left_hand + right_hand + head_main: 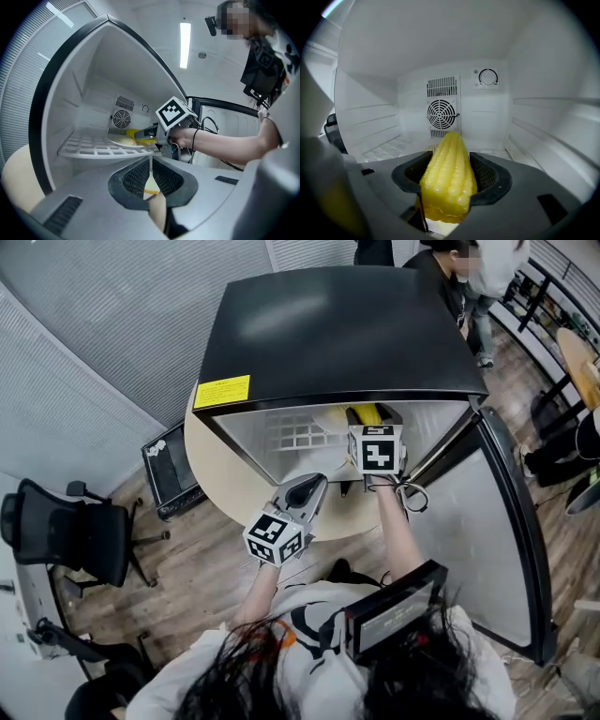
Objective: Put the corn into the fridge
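A yellow corn cob (pixel 449 180) is clamped between the jaws of my right gripper (pixel 449 174), tip pointing at the fridge's back wall. The black mini fridge (pixel 337 329) stands open on a round table. From the head view my right gripper (pixel 367 420) reaches inside over the white wire shelf (pixel 295 435), with the corn (pixel 339 412) showing yellow ahead of it. In the left gripper view the right gripper (pixel 152 134) holds the corn (pixel 131 134) just above the shelf (pixel 93 149). My left gripper (pixel 314 482) waits outside the opening, jaws shut on nothing (pixel 151 161).
The fridge door (pixel 497 531) is swung open to the right. A fan grille (pixel 442 113) sits on the fridge's back wall. The beige table (pixel 225 488) juts out in front. An office chair (pixel 84 531) and a black box (pixel 169 470) stand at left; a person (pixel 469 268) stands behind.
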The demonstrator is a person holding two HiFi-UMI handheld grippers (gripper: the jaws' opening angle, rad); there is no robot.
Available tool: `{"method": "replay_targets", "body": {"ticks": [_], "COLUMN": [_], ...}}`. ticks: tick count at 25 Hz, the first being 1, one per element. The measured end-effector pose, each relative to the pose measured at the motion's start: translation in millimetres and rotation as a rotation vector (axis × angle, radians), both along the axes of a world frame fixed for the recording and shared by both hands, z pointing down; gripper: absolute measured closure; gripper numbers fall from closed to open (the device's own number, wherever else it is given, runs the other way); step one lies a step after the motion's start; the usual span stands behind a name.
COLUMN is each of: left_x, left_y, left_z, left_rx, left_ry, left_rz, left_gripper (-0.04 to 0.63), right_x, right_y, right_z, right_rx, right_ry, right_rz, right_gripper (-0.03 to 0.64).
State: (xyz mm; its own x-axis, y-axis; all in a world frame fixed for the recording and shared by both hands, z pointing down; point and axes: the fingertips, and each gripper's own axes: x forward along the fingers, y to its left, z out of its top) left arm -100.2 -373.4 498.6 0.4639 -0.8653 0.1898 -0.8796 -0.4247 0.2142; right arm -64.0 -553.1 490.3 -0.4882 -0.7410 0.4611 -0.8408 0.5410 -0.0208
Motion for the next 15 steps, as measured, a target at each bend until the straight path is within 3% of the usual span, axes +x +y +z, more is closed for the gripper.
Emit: {"method": "replay_targets", "body": {"ticks": [4,11,15], "left_x": [-1,-12,-17], "left_y": [6,18,23], "left_z": [0,-1,-1], "left_rx": [-0.001,-0.001,0.000], "left_ry": [-0.006,-0.009,-0.010], "left_rz": [-0.001,-0.026,-0.034], "left_gripper": [0.583,0.583,0.583], "right_x": [-1,-8,-7], "right_y": [-1,4,6], "right_z": [3,11,8], "right_rx": [0.016,0.066,0.098], "right_ry": [0.028,0.169,0.168], "right_rz": [0.008,-0.010,-0.006], "right_gripper": [0.364,0.364,0.359]}}
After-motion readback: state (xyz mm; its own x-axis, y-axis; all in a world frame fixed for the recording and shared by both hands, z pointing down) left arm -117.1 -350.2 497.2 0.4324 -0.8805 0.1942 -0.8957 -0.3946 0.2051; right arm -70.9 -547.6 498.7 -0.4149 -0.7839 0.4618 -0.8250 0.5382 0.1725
